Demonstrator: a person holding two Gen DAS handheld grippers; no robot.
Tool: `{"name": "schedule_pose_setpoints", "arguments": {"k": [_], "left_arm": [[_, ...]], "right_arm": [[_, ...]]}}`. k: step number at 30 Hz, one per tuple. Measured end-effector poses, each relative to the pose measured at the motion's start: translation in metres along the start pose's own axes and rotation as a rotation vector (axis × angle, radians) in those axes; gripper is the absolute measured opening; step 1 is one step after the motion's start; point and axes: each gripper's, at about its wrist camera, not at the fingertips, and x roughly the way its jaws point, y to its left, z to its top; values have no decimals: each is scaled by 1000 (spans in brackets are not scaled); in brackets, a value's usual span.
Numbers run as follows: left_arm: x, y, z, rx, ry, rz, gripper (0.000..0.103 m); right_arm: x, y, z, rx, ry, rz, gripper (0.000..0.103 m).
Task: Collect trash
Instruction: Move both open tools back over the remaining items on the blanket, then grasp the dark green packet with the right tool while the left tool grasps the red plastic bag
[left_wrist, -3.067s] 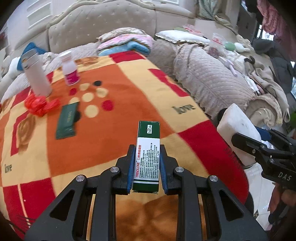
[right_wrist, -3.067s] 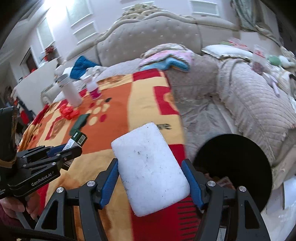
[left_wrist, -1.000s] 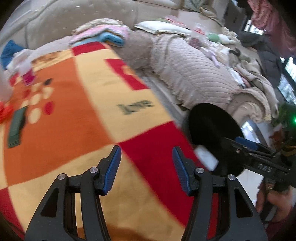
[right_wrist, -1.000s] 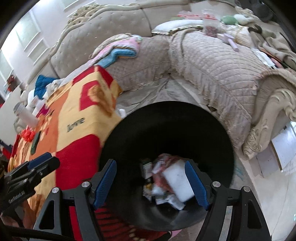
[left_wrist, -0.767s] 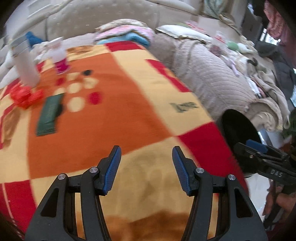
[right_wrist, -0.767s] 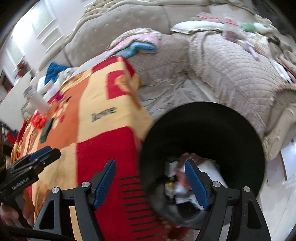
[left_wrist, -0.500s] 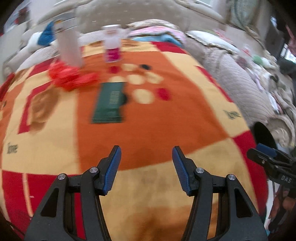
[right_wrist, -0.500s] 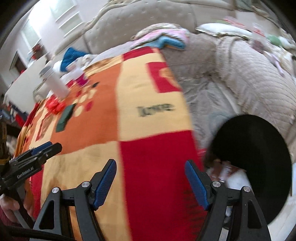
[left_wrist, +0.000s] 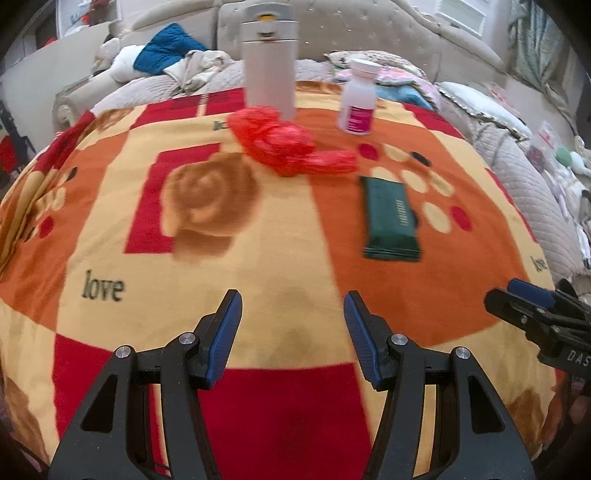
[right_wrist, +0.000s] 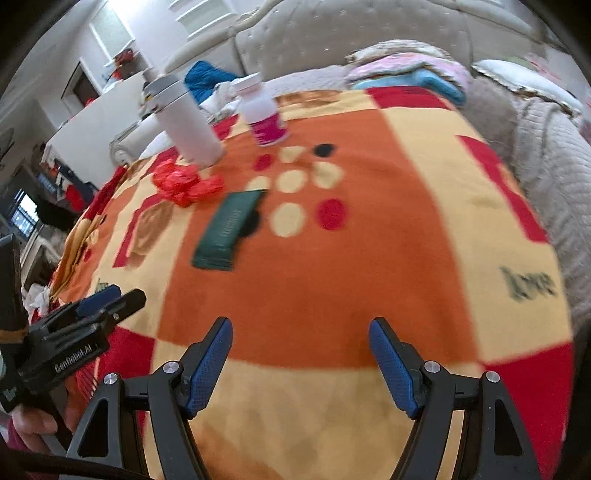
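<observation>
A crumpled red plastic bag (left_wrist: 288, 147) (right_wrist: 186, 182) lies on the orange, red and yellow blanket (left_wrist: 295, 229) (right_wrist: 369, 258) over the table. A flat dark green packet (left_wrist: 391, 218) (right_wrist: 227, 230) lies to its right. My left gripper (left_wrist: 291, 326) hangs open and empty above the blanket's near side, well short of both. My right gripper (right_wrist: 301, 360) is open and empty too, nearer than the green packet. Each gripper shows at the edge of the other's view.
A tall white flask (left_wrist: 269, 61) (right_wrist: 184, 123) and a white bottle with a pink label (left_wrist: 358, 98) (right_wrist: 262, 110) stand at the table's far side. A beige sofa (left_wrist: 498, 155) with cushions and clothes wraps behind and to the right.
Both grippers have swung left, away from the black bin and back over the blanket. The bin has left both views; the red bag and green packet are now ahead. Both stay open and empty.
</observation>
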Motion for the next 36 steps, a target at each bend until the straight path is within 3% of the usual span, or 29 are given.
{"name": "schedule_pose_setpoints", "arguments": {"k": [9, 16, 22, 26, 29, 36], "left_arm": [[17, 38, 10, -23, 17, 32, 56], [24, 53, 25, -66, 14, 8, 56], [26, 58, 49, -147, -16, -48, 56], [34, 58, 75, -219, -39, -104, 60], [47, 57, 94, -294, -51, -146, 71], [88, 47, 123, -355, -56, -114, 71]], "right_arm": [[52, 46, 37, -58, 27, 3, 74], [73, 66, 53, -132, -8, -84, 74], [77, 66, 55, -206, -49, -163, 45], [68, 51, 51, -203, -42, -148, 43], [60, 40, 46, -181, -38, -115, 43], [61, 35, 46, -184, -64, -76, 43]]}}
